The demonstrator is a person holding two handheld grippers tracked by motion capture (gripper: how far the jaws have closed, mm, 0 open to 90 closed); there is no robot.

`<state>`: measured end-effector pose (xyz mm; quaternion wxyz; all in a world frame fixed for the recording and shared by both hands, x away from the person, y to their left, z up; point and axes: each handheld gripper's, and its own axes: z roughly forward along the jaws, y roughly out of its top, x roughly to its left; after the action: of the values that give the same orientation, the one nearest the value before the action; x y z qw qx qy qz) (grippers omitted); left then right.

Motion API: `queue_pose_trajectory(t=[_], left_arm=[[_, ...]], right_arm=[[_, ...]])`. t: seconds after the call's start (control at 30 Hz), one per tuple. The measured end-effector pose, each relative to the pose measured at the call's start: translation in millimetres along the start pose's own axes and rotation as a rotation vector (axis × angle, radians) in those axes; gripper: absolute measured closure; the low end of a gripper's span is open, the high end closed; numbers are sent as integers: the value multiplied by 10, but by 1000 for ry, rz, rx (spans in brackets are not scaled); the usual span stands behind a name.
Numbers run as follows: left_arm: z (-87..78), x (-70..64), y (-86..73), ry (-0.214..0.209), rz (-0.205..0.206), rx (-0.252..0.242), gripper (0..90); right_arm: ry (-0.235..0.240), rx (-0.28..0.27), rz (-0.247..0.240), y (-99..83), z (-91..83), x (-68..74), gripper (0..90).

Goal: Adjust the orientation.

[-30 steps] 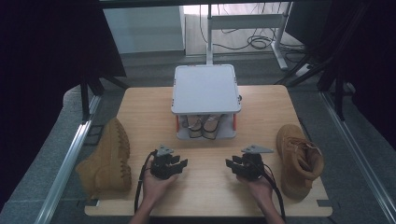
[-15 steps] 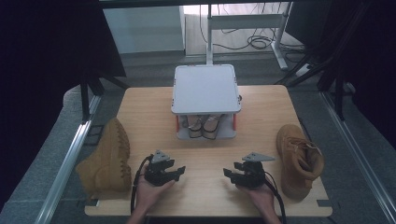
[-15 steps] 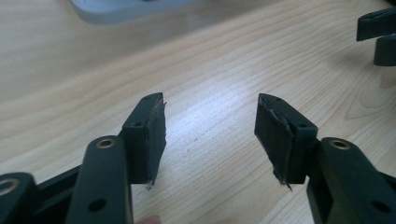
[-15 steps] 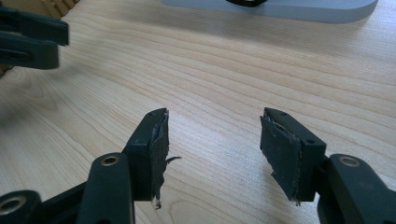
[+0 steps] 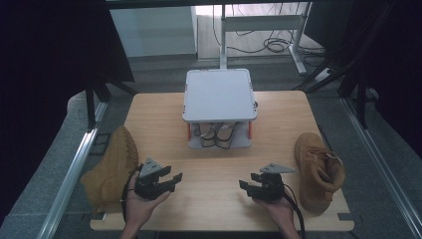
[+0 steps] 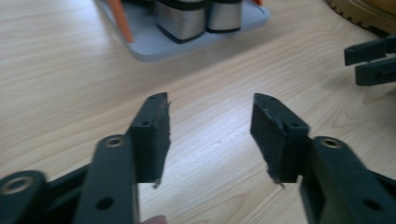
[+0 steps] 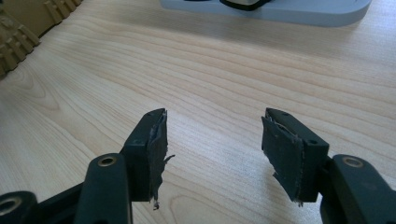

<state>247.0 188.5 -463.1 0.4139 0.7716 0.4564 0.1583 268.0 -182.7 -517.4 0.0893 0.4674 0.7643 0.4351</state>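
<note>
Down at the near edge we hold the left gripper (image 5: 171, 180) and right gripper (image 5: 247, 183) wide open and empty; each tan boot (image 5: 110, 167) (image 5: 318, 169) sits outboard, so next we'd guess a reach outward.

left boot (image 5: 112, 169): tan, on its side, sole out, bench's left edge
right boot (image 5: 318, 169): tan, upright, bench's right edge

Left gripper (image 6: 210, 116): 2 black jaws spread apart, nothing between them, bare table (image 6: 70, 70) beneath
Grey stand (image 6: 196, 39): ahead, holding 2 metal cans (image 6: 196, 18)
Orange post (image 6: 120, 21): on the stand
Right gripper (image 6: 371, 58): far right
Boot sole (image 6: 364, 9): top right corner
</note>
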Motion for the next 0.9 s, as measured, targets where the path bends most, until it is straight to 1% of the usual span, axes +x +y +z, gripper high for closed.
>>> queue_pose_trajectory(t=[0.03, 0.07, 0.1, 0.13, 0.2, 0.27, 0.3, 0.33, 0.37, 0.4, 0.43, 0.47, 0.53, 0.57, 0.6, 0.63, 0.67, 0.7, 0.73, 0.77, 0.8, 0.83, 0.87, 0.9], left_arm=[[0, 0, 0, 0, 0, 0, 539], [-34, 23, 2, 7, -7, -2, 539], [-98, 64, -5, 11, -17, -4, 639], [-98, 64, -5, 11, -17, -4, 671], [-183, 106, -33, 27, -33, -6, 719], [-213, 119, -44, 32, -38, -10, 770], [-247, 136, -56, 37, -46, -15, 770], [-326, 176, -81, 49, -62, -33, 831], [-326, 176, -81, 49, -62, -33, 858], [-418, 216, -105, 64, -77, -53, 877], [-418, 216, -105, 64, -77, -53, 889], [-523, 270, -133, 88, -92, -75, 891], [-634, 339, -168, 107, -119, -85, 894], [-634, 339, -168, 107, -119, -85, 894], [-756, 419, -209, 132, -144, -105, 894], [-756, 419, -209, 132, -144, -105, 894], [-869, 493, -249, 154, -166, -121, 894], [-869, 493, -249, 154, -166, -121, 894], [-957, 561, -282, 172, -181, -130, 894], [-957, 561, -282, 172, -181, -130, 894], [-1014, 623, -313, 185, -198, -136, 894], [-1014, 623, -313, 185, -198, -136, 894], [-1044, 685, -346, 189, -213, -140, 894], [-1054, 716, -363, 190, -219, -140, 894]], right_arm=[[0, 0, 0, 0, 0, 0, 409], [0, -1, -1, 3, 1, 2, 408], [6, 2, 2, 8, 10, 3, 408], [7, 8, 3, 10, 13, 5, 408], [5, 13, -5, 11, 23, 5, 408], [2, 2, -7, 9, 22, 9, 413], [2, 2, -7, 9, 22, 9, 413], [2, -5, -19, 15, 16, 13, 415], [2, -11, -21, 18, 21, 16, 415], [2, -14, -22, 24, 23, 16, 417], [2, -14, -22, 24, 23, 16, 417], [8, -19, -25, 36, 31, 20, 419], [15, -21, -28, 44, 32, 37, 419], [15, -21, -28, 44, 32, 37, 419], [26, -30, -34, 50, 31, 68, 419], [29, -29, -41, 52, 32, 79, 420], [32, -28, -45, 54, 35, 89, 420], [33, -26, -45, 54, 43, 98, 420], [31, -22, -50, 54, 50, 99, 419], [33, -21, -47, 51, 60, 101, 420], [32, -18, -48, 49, 66, 103, 420], [29, -17, -49, 47, 68, 110, 420], [26, -23, -51, 44, 67, 121, 420], [29, -25, -54, 42, 62, 132, 420]])
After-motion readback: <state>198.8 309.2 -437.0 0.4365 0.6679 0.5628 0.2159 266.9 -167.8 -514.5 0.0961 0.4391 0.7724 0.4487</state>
